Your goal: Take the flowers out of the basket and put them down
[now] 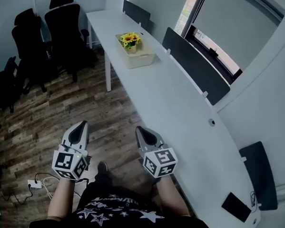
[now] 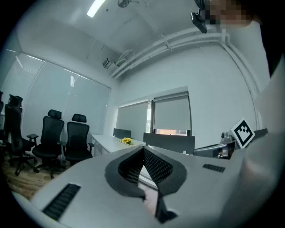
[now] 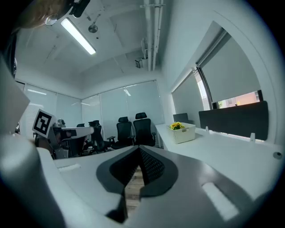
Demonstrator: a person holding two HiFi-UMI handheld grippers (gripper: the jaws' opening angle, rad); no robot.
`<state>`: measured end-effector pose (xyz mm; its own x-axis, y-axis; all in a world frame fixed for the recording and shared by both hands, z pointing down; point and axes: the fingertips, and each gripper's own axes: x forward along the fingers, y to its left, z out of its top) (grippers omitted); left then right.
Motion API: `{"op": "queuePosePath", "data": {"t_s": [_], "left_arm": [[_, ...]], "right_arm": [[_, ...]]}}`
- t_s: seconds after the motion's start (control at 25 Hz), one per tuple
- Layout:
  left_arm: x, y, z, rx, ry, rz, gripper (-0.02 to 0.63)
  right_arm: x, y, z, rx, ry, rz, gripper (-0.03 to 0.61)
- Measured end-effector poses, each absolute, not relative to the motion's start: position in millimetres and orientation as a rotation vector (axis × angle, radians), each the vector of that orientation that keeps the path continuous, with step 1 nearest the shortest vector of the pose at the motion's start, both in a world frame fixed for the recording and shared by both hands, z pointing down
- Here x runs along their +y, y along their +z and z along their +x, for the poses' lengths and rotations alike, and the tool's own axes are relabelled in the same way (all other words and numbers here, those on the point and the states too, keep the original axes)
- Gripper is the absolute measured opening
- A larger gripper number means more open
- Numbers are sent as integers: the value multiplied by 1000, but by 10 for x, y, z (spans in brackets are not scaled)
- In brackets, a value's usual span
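Note:
Yellow flowers [image 1: 130, 39] stand in a cream basket [image 1: 137, 58] far down the long white table [image 1: 181, 108]. The flowers [image 3: 177, 126] and basket [image 3: 185, 133] also show small in the right gripper view, and the flowers [image 2: 127, 140] as a speck in the left gripper view. My left gripper [image 1: 80, 127] and right gripper [image 1: 140, 131] hover over the wooden floor close to the person's body, far from the basket. Both are shut with nothing between the jaws. In their own views the left gripper [image 2: 143, 149] and right gripper [image 3: 138, 149] have their tips pressed together.
Black office chairs [image 1: 66, 26] stand left of the table. Dark divider panels [image 1: 195, 66] line the table's far edge under a window. A black flat device [image 1: 236, 206] lies on the table's near end. A power strip with cables [image 1: 36, 183] lies on the floor.

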<state>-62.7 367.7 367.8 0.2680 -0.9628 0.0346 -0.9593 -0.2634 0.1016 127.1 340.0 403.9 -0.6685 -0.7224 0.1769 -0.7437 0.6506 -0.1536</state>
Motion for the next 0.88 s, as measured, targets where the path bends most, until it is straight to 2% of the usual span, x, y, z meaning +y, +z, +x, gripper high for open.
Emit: {"op": "queuePosePath", "data": {"t_s": [0.88], "left_arm": [[2459,3709,-1370,-1716,-109,2436,9]], "right_arm": [[2299,3997,535,-2666,323,1283,2]]}}
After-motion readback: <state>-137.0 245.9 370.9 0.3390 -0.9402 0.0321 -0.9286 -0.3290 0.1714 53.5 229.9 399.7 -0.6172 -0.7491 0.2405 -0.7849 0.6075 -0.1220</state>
